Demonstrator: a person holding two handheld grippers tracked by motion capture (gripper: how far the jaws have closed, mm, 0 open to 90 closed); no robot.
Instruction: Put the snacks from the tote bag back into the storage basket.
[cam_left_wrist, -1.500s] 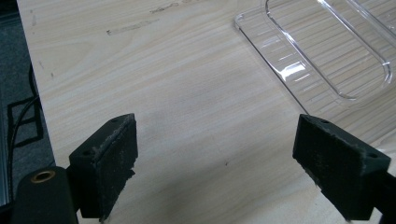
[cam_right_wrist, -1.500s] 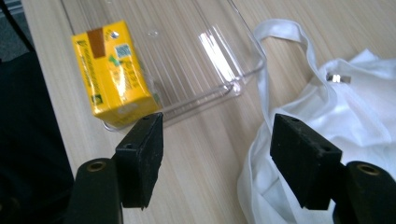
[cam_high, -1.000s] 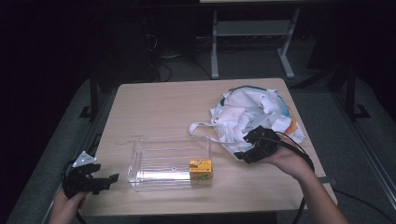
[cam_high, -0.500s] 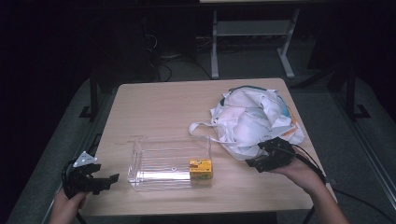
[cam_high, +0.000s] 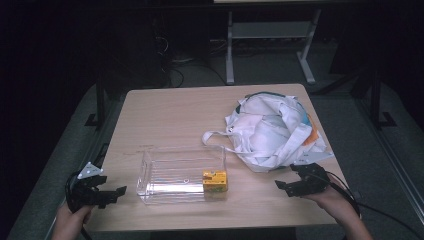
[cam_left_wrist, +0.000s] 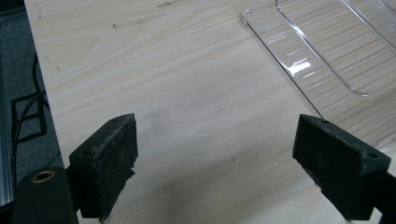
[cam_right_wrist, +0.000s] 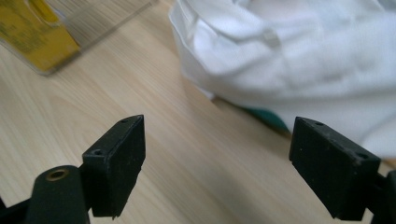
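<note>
A white cloth bag (cam_high: 270, 132) lies crumpled on the right of the wooden table (cam_high: 170, 115). A clear plastic container (cam_high: 165, 170) sits at front centre, with a small yellow box (cam_high: 214, 180) in its right end. My right gripper (cam_high: 286, 177) is low over the table just in front of the bag. Its jaws have just been opening and nothing is between them. In the right gripper view (cam_right_wrist: 219, 163) the bag (cam_right_wrist: 289, 56) lies ahead and the yellow box (cam_right_wrist: 32, 37) at upper left. My left gripper (cam_high: 114, 194) stands open at the front left, empty (cam_left_wrist: 224, 158), beside the container (cam_left_wrist: 317, 46).
Bare tabletop stretches behind the container and between it and the left gripper. A bag strap (cam_high: 215, 136) loops onto the table near the container's far right corner. Dark floor, cables and a metal stand (cam_high: 230, 45) lie beyond the table's far edge.
The right gripper has drawn back from the bag toward the front edge and sunk lower, with its jaws wider apart. The left gripper has stayed put.
</note>
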